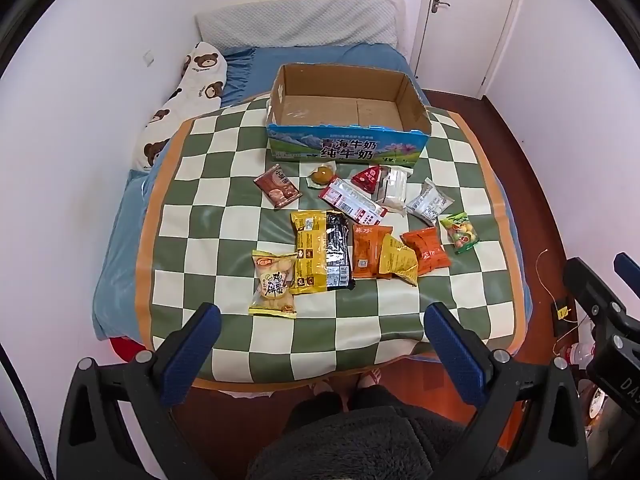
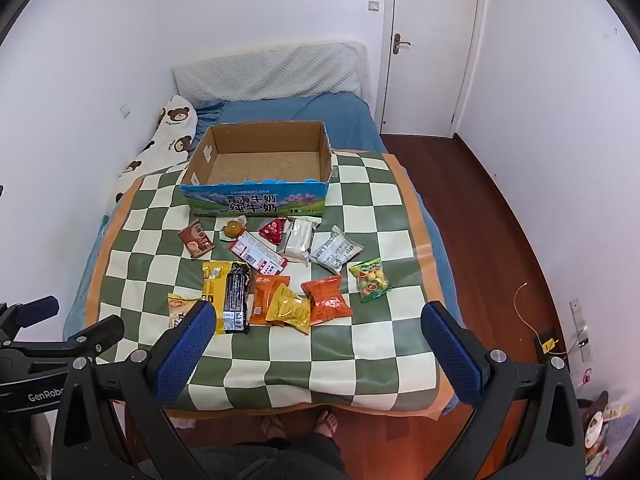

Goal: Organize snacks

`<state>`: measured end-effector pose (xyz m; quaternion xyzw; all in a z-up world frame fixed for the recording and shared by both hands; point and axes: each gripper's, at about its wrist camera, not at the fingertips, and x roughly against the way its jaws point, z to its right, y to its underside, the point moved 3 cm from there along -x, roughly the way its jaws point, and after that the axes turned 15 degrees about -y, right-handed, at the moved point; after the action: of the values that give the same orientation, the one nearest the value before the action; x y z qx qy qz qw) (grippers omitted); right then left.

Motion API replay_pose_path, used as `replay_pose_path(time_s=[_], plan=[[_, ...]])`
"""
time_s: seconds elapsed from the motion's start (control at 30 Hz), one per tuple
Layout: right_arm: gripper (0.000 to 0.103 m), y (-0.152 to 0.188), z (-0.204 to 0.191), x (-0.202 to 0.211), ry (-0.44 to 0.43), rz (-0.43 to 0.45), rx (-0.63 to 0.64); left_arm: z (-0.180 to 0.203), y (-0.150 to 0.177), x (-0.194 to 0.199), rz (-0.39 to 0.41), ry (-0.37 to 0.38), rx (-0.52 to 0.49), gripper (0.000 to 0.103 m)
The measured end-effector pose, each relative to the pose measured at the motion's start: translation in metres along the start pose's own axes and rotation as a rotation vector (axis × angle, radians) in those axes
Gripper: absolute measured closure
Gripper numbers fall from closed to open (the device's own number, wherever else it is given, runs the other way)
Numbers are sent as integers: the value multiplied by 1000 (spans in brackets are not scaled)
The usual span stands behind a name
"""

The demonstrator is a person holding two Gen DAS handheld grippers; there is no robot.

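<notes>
White walls and a closed door [image 2: 434,46] are framing a bed [image 1: 304,62] that is filling most of the room, and a green-and-cream checkered mat [image 1: 224,208] is lying spread over its near end. Sitting at the mat's far edge is an open milk carton box [image 1: 344,140], nothing in it yet by the look of things. Just in front of it the snacks are waiting in a loose scatter: a long yellow-and-black packet [image 1: 320,252] overlapping its neighbours, orange packs [image 1: 426,254], an egg-biscuit bag [image 1: 274,284] nearest the edge, a brown sachet [image 1: 278,186], a green candy bag [image 1: 460,234], a small round orange treat [image 1: 322,175]. Both tools are hovering above the near edge, left gripper [image 1: 322,320] and right gripper [image 2: 318,320] each standing wide apart, gripping nothing. Trouble I'm watching for: those overlapping packets could be dragging each other along on a pinch, and slick foil on a soft mattress may be slipping or sinking away under the pads.
</notes>
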<state>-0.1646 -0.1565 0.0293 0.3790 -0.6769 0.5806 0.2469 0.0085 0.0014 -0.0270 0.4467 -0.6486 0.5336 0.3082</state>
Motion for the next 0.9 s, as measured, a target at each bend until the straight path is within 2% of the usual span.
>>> replay_pose_path(time_s=[0.9], plan=[[0,9,0,-5,-27,-40,-20,5,-1,10,1,-7,-5,0]])
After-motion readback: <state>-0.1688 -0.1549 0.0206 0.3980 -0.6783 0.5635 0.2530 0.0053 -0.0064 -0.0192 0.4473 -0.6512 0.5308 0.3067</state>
